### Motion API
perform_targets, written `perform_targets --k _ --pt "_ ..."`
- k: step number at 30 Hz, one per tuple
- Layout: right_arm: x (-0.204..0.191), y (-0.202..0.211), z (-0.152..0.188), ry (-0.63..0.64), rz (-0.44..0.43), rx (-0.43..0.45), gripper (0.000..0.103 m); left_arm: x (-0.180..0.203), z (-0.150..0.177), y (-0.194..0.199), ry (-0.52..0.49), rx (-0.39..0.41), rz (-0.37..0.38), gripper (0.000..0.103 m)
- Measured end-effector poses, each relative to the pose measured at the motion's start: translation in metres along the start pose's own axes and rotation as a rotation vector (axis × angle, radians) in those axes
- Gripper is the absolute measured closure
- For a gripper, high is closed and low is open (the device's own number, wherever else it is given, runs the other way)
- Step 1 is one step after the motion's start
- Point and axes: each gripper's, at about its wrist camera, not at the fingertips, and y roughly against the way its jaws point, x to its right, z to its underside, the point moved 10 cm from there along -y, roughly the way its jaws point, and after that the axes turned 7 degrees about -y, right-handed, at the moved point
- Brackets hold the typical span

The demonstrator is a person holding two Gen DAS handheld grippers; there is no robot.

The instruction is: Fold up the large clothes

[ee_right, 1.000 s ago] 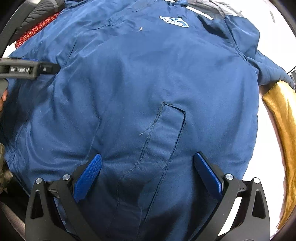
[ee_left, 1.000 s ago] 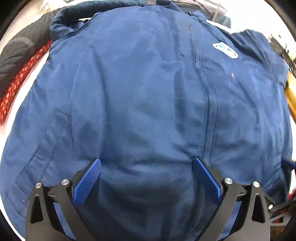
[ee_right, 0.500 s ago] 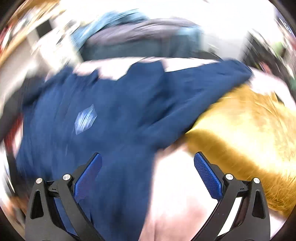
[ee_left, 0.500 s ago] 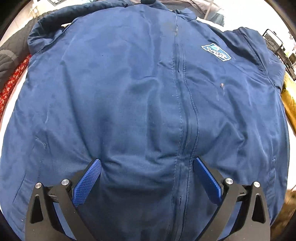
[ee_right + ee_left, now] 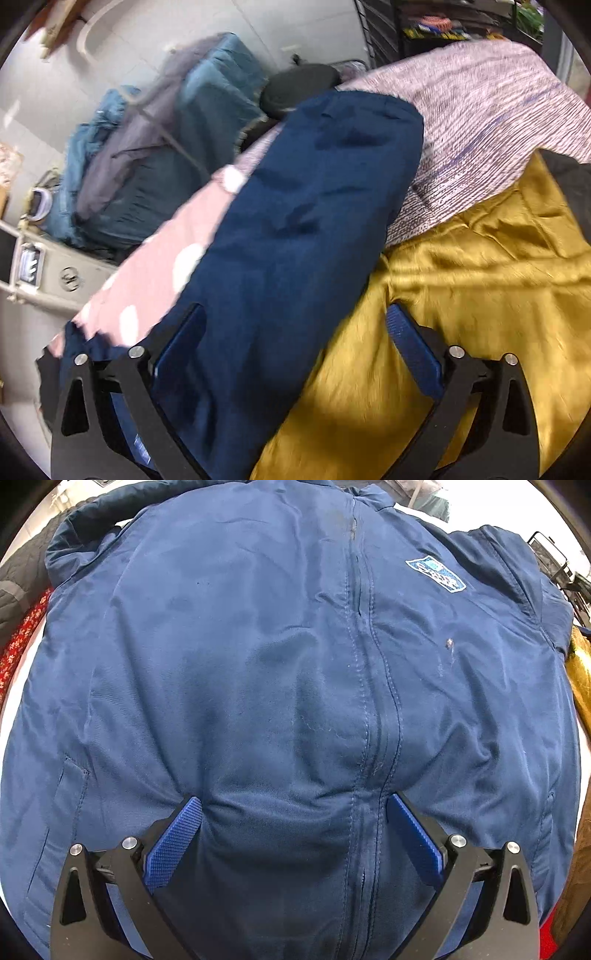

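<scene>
— Where was the navy blue zip-front work jacket (image 5: 280, 686)?

— Spread front-up across the bed, a pale blue chest badge (image 5: 436, 573) showing. The left gripper (image 5: 293, 823) pointed down at its hem, fingers spread wide, the cloth bulging between the pads and the zip seam running just inside the right pad.

— And the other one?

— The right gripper (image 5: 295, 332) was over the jacket's dark blue sleeve (image 5: 295, 229), which lay out over the pink white-dotted bedsheet (image 5: 159, 280) beside a mustard-yellow satin garment (image 5: 480, 280). Its jaws were closing but wide apart; I couldn't tell if either pad touched the sleeve.
</scene>
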Motion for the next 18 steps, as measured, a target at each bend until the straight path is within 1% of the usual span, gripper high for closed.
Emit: perform_targets --k 1,4,5,6,7,8,9,11,12,14,16,18 --pt "0.002 -0.011 -0.002 -0.007 0.026 -0.004 0.013 0.001 0.0 -0.001 0.0 0.001 -0.001 0.005" --pt "0.01 -0.031 -0.001 -0.023 0.095 0.014 0.026 0.006 0.0 -0.001 0.0 0.006 -0.002 0.005" --pt "0.012 -0.038 -0.003 -0.024 0.123 0.022 0.034 0.006 0.0 -0.001 0.001 0.008 -0.002 0.005" --pt "0.012 -0.039 -0.005 -0.017 0.136 0.035 0.044 0.006 0.002 -0.001 0.0 0.01 -0.002 0.005" --pt "0.011 -0.04 -0.006 -0.005 0.138 0.046 0.051 0.005 0.002 -0.001 0.0 0.011 -0.002 0.005" --pt "0.009 -0.04 -0.005 0.009 0.135 0.048 0.064 0.005 0.002 -0.001 0.0 0.012 -0.001 0.005" --pt "0.004 -0.038 -0.006 0.035 0.122 0.052 0.071 0.005 0.004 -0.001 0.0 0.013 -0.001 0.004" --pt "0.001 -0.029 -0.008 0.054 0.095 0.076 0.08 0.004 0.005 -0.001 -0.001 0.014 0.0 0.004" --pt "-0.001 -0.021 -0.009 0.056 0.076 0.086 0.084 0.004 0.008 -0.002 -0.001 0.015 -0.001 0.004" --pt "-0.01 0.001 -0.012 0.051 0.019 0.124 0.087 0.005 0.007 -0.003 -0.001 0.016 -0.001 0.004" --pt "-0.019 0.022 -0.013 0.059 -0.024 0.161 0.088 0.004 0.008 -0.003 0.0 0.019 0.0 0.004" --pt "-0.029 0.057 -0.011 0.095 -0.055 0.215 0.089 0.005 0.009 -0.003 0.0 0.02 -0.001 0.004"
